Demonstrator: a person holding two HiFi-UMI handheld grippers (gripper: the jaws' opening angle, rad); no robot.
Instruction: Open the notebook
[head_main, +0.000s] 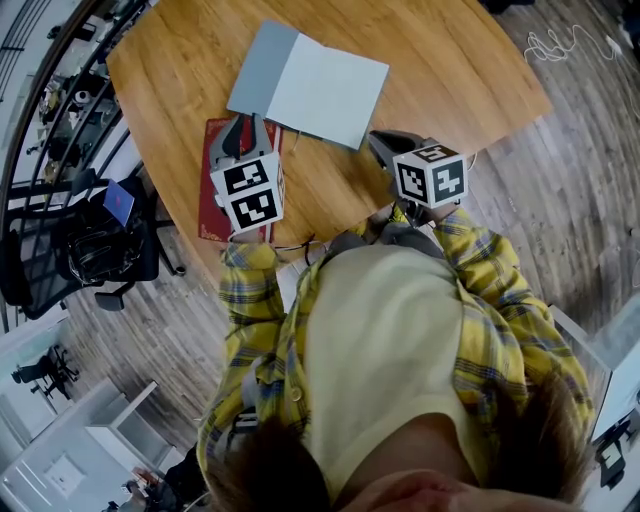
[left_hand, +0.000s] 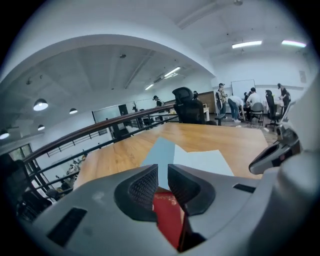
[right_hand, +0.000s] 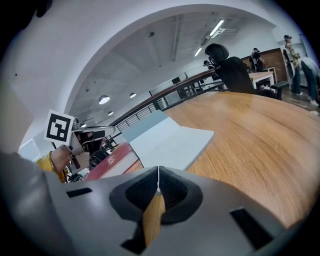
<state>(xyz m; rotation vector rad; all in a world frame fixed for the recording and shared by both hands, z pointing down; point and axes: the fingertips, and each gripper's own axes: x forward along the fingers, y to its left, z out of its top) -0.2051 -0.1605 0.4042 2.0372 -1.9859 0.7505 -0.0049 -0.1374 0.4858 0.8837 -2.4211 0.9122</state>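
The notebook (head_main: 310, 85) lies open on the round wooden table (head_main: 450, 60), its grey cover (head_main: 262, 65) folded out to the left and a blank white page on the right. My left gripper (head_main: 250, 125) hovers over a red book (head_main: 212, 190) just short of the notebook's near left edge. Its jaws stand a narrow gap apart with nothing between them. In the left gripper view (left_hand: 161, 182) the red book (left_hand: 167, 212) and the notebook (left_hand: 200, 160) show through that gap. My right gripper (head_main: 385, 145) is shut and empty near the notebook's near right corner (right_hand: 170, 140).
The red book (right_hand: 110, 160) lies along the table's near left edge. A black office chair (head_main: 90, 245) stands on the floor to the left and a railing runs behind it. A white cable (head_main: 560, 40) lies on the floor at the far right. People sit at desks far off.
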